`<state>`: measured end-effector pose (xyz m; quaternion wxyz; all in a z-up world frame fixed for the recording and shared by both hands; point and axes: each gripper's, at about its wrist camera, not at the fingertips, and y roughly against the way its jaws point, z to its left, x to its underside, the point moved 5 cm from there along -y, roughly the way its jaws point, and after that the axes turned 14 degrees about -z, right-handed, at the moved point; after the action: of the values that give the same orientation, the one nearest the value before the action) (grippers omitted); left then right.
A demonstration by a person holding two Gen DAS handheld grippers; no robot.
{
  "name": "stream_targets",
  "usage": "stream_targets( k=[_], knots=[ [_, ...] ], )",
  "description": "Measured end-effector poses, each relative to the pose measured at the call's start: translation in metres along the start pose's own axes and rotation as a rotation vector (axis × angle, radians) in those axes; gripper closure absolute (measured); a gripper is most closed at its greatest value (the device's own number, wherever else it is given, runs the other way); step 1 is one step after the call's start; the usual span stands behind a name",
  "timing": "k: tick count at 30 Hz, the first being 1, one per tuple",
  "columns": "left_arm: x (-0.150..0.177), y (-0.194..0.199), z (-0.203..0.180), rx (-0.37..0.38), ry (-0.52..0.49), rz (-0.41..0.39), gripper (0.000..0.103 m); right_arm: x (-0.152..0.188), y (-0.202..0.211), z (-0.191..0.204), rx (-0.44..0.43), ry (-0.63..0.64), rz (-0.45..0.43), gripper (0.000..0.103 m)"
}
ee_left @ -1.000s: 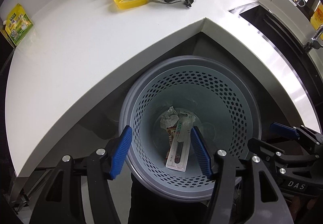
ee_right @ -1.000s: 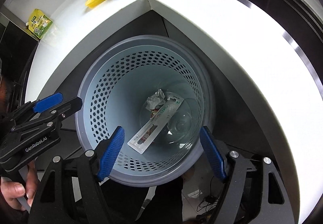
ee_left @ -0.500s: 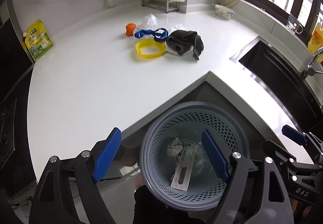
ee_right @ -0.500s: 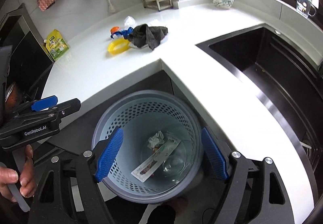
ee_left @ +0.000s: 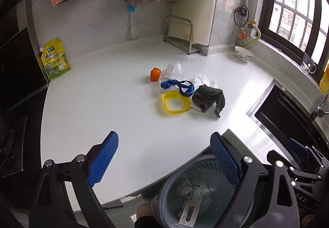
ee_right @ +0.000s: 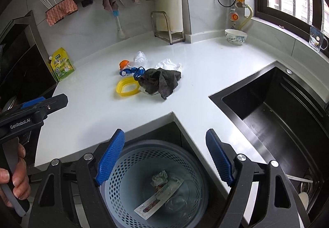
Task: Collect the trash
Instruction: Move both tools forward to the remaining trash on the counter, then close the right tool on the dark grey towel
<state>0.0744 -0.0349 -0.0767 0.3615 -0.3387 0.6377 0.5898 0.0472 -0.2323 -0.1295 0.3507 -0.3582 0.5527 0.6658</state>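
white crumpled tissue [ee_left: 202,80] on bench [ee_left: 107,104] behind grey rag [ee_left: 208,98]; light, soft, pinch a raised fold. left hand-held gripper [ee_left: 164,160] empty, jaws opening; right hand-held gripper [ee_right: 164,156] wide, empty.

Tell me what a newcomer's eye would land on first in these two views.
The bright clutter mid-counter: a yellow ring, a blue strap and an orange ball beside a dark grey cloth on the white countertop. Below the counter's edge, a perforated blue bin holds crumpled paper and a flat wrapper. Both grippers are empty, the left gripper opening, the right gripper open.
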Motion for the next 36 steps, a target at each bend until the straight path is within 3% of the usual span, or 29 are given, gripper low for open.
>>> stream_targets(
  k=[20,36],
  knots=[
    [-0.009,-0.129,0.033,0.015,0.024,0.089,0.014,-0.034,-0.152,0.011,0.035,0.008,0.04,0.025],
    [-0.002,-0.168,0.043,0.049,0.024,0.141,0.014,-0.038,-0.211,0.017,0.079,0.054,0.036,0.026]
  ],
)
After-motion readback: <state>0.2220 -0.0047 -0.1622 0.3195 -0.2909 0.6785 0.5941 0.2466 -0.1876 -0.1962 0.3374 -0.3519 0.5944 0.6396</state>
